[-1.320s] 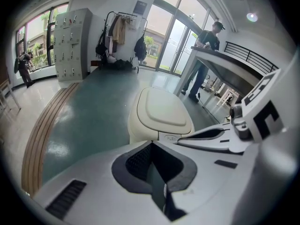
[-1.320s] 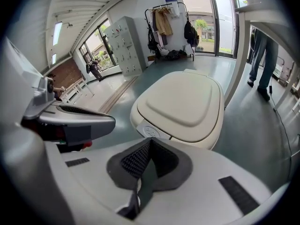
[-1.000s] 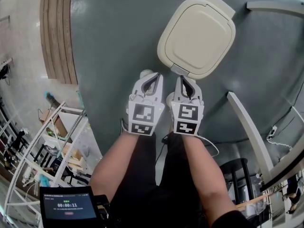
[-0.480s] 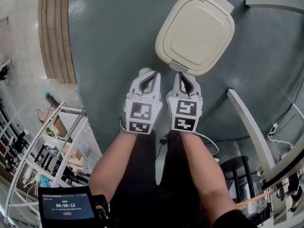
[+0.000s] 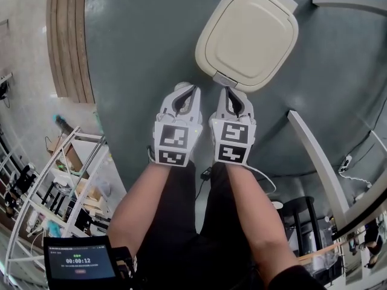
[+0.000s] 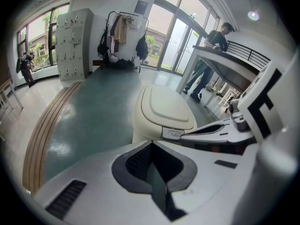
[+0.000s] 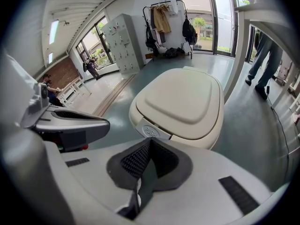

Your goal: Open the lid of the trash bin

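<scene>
A cream trash bin (image 5: 248,35) stands on the grey-green floor with its lid (image 5: 251,29) closed flat. A small push tab (image 5: 225,79) sits at the lid's near edge. My right gripper (image 5: 233,92) is shut and empty, its tip just short of that tab, which shows close ahead in the right gripper view as the tab (image 7: 151,131) on the bin (image 7: 180,100). My left gripper (image 5: 185,90) is shut and empty too, beside the right one and left of the bin. In the left gripper view the bin (image 6: 166,109) lies ahead to the right.
A wooden floor strip (image 5: 69,41) runs at the left. White rails (image 5: 314,162) and a black stool (image 5: 302,219) are at the right. A person (image 6: 208,55) stands at a counter beyond the bin. Lockers (image 6: 72,43) and a coat rack (image 6: 117,36) line the far wall.
Both grippers have edged forward toward the bin. The right tip is now closer to the lid's push tab. The lid has stayed closed.
</scene>
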Demonstrator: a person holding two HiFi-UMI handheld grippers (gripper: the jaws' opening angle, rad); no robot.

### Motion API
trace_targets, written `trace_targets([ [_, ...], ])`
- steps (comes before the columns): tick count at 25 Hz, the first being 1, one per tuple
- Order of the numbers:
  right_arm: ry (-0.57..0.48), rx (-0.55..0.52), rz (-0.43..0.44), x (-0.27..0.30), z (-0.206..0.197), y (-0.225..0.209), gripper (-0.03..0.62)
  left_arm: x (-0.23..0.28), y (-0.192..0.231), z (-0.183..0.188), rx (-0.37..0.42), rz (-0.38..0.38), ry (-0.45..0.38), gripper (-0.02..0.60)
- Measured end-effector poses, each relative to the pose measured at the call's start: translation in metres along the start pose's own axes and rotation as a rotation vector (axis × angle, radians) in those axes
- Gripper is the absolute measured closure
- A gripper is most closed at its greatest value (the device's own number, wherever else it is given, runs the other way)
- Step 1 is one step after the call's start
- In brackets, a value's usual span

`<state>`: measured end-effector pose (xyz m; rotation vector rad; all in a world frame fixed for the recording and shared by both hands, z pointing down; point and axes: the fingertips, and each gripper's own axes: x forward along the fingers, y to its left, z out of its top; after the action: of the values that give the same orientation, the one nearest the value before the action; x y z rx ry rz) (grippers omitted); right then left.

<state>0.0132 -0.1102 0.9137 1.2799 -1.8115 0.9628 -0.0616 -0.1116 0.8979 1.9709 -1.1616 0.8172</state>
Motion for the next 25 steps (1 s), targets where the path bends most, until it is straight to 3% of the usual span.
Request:
trace_targets([
  [13,-0.005,-0.010,-0.004,-0.0001,0.0011,0.0030,0.590,-0.0011,0.0039,-0.0024,-0.028,0.005,0.003,0.583],
  [25,-0.002,-0.002,-0.004,0.0000,0.0003,0.0014,0.590,-0.0021,0.0052,-0.0030,-0.006,0.008,0.000,0.583],
])
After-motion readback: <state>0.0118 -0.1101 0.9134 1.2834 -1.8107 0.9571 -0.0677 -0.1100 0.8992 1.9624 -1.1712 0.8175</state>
